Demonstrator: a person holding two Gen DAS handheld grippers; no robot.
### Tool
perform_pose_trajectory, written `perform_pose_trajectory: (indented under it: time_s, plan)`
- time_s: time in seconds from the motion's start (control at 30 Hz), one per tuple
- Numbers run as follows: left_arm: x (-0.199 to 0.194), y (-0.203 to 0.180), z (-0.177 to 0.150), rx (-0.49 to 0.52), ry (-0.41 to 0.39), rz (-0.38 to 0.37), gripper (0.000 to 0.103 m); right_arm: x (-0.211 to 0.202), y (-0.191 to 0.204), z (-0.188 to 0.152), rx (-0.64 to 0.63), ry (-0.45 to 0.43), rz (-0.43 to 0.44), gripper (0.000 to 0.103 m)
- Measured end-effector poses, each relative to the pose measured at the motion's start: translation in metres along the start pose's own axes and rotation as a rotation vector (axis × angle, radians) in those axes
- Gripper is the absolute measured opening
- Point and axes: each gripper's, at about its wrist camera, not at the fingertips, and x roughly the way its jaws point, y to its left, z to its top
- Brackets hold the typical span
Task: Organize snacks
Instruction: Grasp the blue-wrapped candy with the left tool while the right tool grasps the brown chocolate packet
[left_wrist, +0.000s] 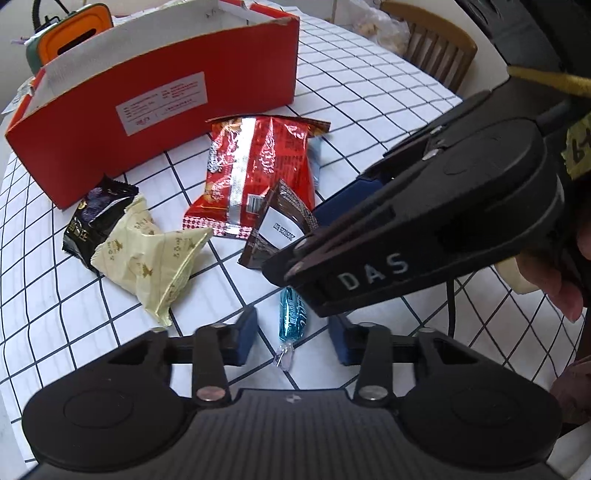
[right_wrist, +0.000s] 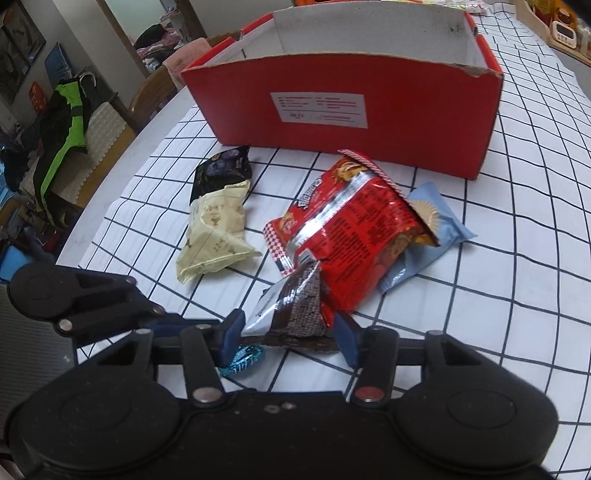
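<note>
A red cardboard box (left_wrist: 159, 110) (right_wrist: 406, 118) stands open at the back of the table. In front lie a red chip bag (left_wrist: 258, 173) (right_wrist: 351, 236), a brown packet (left_wrist: 280, 229) (right_wrist: 295, 310), a cream packet (left_wrist: 155, 258) (right_wrist: 218, 232), a black packet (left_wrist: 96, 218) (right_wrist: 221, 173), a light blue packet (right_wrist: 439, 225) and a small blue candy (left_wrist: 293, 321) (right_wrist: 243, 360). My left gripper (left_wrist: 295, 339) is open, with the blue candy between its fingers. My right gripper (right_wrist: 290, 334) is open, its fingers either side of the brown packet's near end; the left wrist view shows it (left_wrist: 424, 236) over that packet.
The table has a white cloth with a black grid (left_wrist: 369, 85) (right_wrist: 517, 295). An orange and green container (left_wrist: 74, 33) stands behind the box. Wooden chairs (left_wrist: 436, 40) (right_wrist: 147, 96) stand at the table's edge. A green and black jacket (right_wrist: 62, 136) hangs at the left.
</note>
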Motion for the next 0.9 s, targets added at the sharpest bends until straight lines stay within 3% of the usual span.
perform_pose_trajectory:
  time_s: [0.2,0.37,0.67,0.9]
  plan:
    - [0.002,-0.001,-0.001,0.011,0.006,0.002,0.018,-0.001,0.002,0.0,-0.016,-0.013,0.002,0.043]
    - [0.001,0.003,-0.001,-0.01,0.008,-0.007,0.011,-0.006,-0.001,0.0,0.006,-0.039,0.012,0.036]
    - [-0.005,0.013,-0.003,-0.075,0.0,-0.026,0.011,-0.019,-0.009,-0.003,0.062,-0.078,0.017,0.026]
    - [-0.015,0.025,-0.006,-0.145,-0.011,-0.045,0.011,-0.031,-0.013,-0.007,0.089,-0.101,0.01,0.025]
